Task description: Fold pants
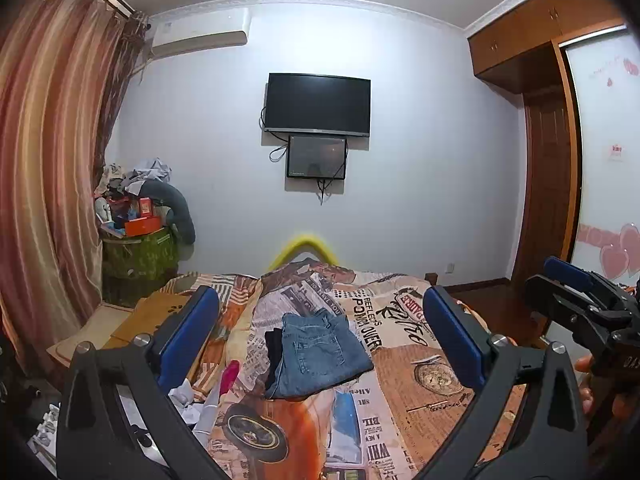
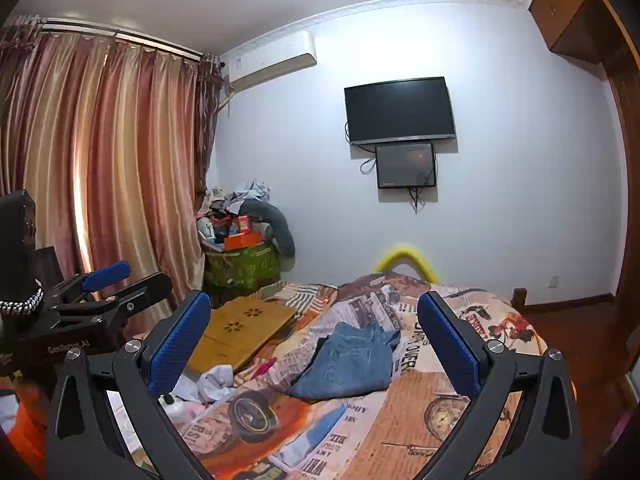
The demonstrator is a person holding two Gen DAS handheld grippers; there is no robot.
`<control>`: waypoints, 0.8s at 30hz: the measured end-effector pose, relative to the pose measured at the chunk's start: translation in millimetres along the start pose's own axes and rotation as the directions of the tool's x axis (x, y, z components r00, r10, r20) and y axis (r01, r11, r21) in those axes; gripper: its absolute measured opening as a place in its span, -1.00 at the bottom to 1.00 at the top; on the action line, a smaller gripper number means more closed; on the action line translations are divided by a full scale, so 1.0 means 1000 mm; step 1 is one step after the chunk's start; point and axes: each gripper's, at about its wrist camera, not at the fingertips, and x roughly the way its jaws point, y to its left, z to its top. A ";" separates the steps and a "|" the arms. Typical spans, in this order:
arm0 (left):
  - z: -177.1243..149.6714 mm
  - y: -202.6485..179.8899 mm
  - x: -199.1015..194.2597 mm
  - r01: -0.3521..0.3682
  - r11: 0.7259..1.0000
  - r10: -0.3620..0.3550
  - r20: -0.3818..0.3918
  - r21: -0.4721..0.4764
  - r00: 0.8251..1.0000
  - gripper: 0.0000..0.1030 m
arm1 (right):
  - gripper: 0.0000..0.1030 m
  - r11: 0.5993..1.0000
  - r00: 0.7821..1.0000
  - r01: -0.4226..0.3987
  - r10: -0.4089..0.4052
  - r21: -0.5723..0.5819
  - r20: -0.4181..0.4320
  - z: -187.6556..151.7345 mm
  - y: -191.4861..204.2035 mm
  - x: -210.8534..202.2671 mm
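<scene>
The bed [image 1: 420, 364] fills the near half of the room, its cover printed with newspaper and car pictures. On the left, striped curtains [image 2: 104, 160] hang tall beside it. A dark television [image 1: 318, 104] sits on the far wall with a smaller screen [image 1: 316, 157] touching its lower edge. In the far left corner, a green box [image 2: 242, 268] is heaped with clutter. A wooden board [image 2: 240, 332] lies on the bed's left side. And the jeans [image 1: 320, 352] are folded into a compact bundle in the middle of the bed, a black garment [image 1: 273, 354] tucked against their left edge. The left tool [image 1: 320, 340] hangs above the bed with its blue fingers spread wide, gripping nothing. The right tool [image 2: 316, 344] hangs wide apart and empty too, both well short of the jeans.
</scene>
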 end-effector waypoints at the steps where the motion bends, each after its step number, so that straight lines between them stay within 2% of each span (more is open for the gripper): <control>1: -0.001 -0.001 0.001 0.000 1.000 0.000 -0.003 0.005 1.000 0.99 | 1.00 1.000 1.000 0.000 0.000 0.003 -0.002 0.000 0.000 0.000; 24: -0.004 0.002 0.011 0.022 1.000 -0.022 -0.033 0.002 0.999 0.99 | 1.00 1.000 0.999 0.012 -0.011 0.019 -0.044 0.002 -0.005 0.001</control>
